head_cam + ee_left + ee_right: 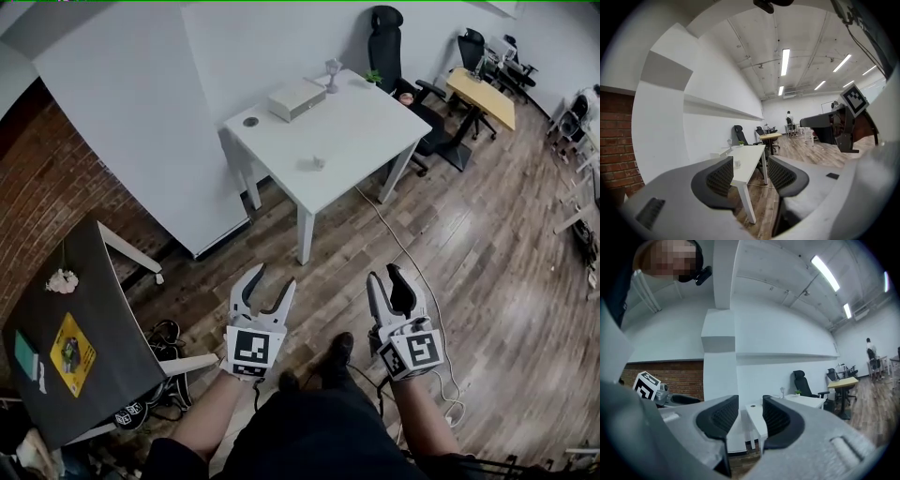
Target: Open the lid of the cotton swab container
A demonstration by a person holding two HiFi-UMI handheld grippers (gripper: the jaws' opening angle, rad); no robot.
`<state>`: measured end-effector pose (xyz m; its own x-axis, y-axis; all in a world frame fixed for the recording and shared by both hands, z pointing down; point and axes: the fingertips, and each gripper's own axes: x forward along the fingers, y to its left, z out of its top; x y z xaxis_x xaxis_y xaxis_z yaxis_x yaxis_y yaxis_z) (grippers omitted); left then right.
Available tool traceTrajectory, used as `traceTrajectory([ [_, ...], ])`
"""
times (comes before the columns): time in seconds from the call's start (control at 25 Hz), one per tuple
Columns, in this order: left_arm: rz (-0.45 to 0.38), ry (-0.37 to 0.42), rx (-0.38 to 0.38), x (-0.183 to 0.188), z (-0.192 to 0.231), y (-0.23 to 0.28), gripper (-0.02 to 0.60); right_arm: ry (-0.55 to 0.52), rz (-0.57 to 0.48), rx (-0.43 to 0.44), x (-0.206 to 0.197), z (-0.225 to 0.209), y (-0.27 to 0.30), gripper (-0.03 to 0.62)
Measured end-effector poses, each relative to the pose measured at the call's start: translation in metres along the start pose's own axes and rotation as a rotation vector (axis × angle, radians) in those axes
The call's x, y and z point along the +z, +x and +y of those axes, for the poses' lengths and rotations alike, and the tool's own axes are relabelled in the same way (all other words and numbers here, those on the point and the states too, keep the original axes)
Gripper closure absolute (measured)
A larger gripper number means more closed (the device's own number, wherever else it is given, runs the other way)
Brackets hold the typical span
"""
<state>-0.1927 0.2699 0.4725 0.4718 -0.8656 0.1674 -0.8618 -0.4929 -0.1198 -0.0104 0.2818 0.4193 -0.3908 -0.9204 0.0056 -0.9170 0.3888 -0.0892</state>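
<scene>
A small pale container (317,163) stands on the white table (356,122) across the room, well ahead of both grippers; the left gripper view shows it as a tiny container (737,163) on the table edge (752,161). My left gripper (272,281) (751,176) is held at waist height over the wooden floor, jaws open with nothing between them. My right gripper (386,278) (750,414) is beside it, also open and empty. The container's lid is too small to make out.
The white table also holds a white box (296,98), a small goblet-like object (332,73) and a round hole (250,122). A dark side table (66,347) stands at the left by the brick wall. Black office chairs (386,37) and a wooden desk (483,94) are behind; a cable (403,253) runs across the floor.
</scene>
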Motion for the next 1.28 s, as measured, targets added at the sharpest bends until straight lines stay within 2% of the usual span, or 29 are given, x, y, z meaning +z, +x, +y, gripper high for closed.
traceTrajectory([
  [0.4, 0.07, 0.009, 0.095, 0.02, -0.005, 0.126, 0.356, 0.065, -0.001, 0.114, 0.003, -0.106, 0.077, 0.437],
  [0.68, 0.093, 0.009, 0.153, 0.034, -0.02, 0.182, 0.356, 0.067, -0.02, 0.163, 0.019, -0.168, 0.099, 0.437],
  [0.84, 0.12, 0.011, 0.17, 0.031, -0.019, 0.199, 0.355, 0.111, -0.034, 0.175, 0.022, -0.187, 0.111, 0.437],
  [1.0, 0.151, 0.005, 0.187, 0.023, -0.011, 0.216, 0.355, 0.109, -0.008, 0.181, 0.01, -0.201, 0.125, 0.439],
  [1.28, 0.175, -0.005, 0.173, 0.003, 0.013, 0.255, 0.354, 0.126, -0.013, 0.165, 0.01, -0.216, 0.163, 0.439],
])
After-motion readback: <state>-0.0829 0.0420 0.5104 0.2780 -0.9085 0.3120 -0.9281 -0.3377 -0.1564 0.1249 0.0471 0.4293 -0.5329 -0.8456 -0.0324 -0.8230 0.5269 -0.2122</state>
